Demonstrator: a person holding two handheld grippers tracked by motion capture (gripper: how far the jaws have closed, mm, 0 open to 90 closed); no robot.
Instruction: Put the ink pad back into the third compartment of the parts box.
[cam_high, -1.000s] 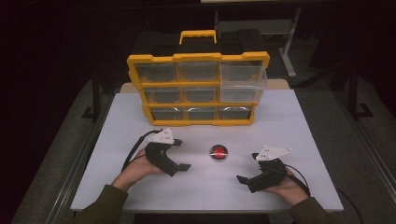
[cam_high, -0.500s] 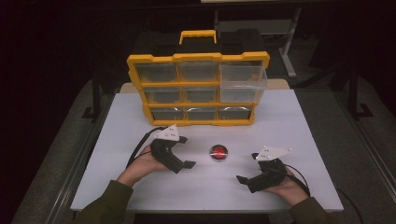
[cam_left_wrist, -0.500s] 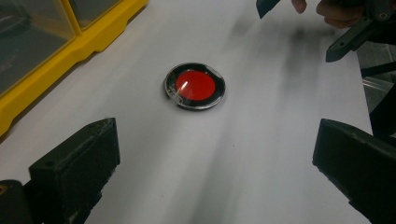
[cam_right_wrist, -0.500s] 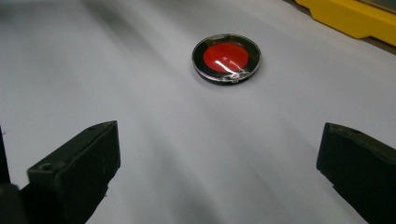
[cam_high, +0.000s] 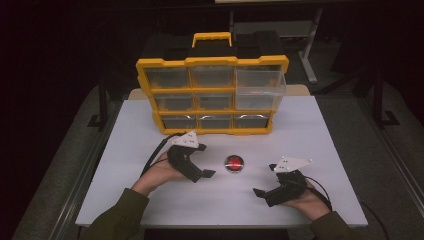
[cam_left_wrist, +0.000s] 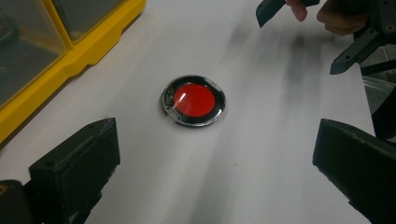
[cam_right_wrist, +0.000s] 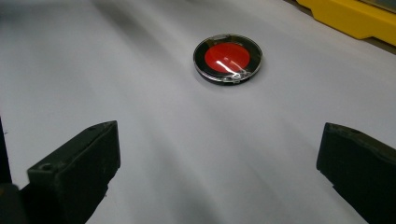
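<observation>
1. Right gripper (cam_high: 263, 192), lower right of the high view, held low over the white table (cam_high: 320, 135); jaws spread wide in the right gripper view, nothing between them
2. Left gripper (cam_high: 207, 174), lower left of centre in the high view, angled toward the middle of the frame; jaws likewise wide apart and empty in the left gripper view
3. Round red compact (cam_high: 234, 163), flat on the table between the two grippers, just beside the left gripper's tips and somewhat farther from the right; centred in the left gripper view (cam_left_wrist: 194, 100), upper centre in the right gripper view (cam_right_wrist: 228, 58)
4. Construction of the compact: black rim, clear glossy lid over a red disc, small clasp or tab on the rim
5. Handling, as judged: probably light, rigid and thin; smooth top likely slippery, low profile leaving little edge above the table; hinge or lid possibly fragile under a hard squeeze
6. Hold, as judged: best taken across the black rim on opposite sides, jaws lowered almost to the table surface, away from the clasp
7. Yellow drawer organizer (cam_high: 212, 95), upper centre of the high view, upright at the far part of the table; clear drawers in three rows, upper right drawer (cam_high: 260, 82) pulled out; contents too dim to tell
</observation>
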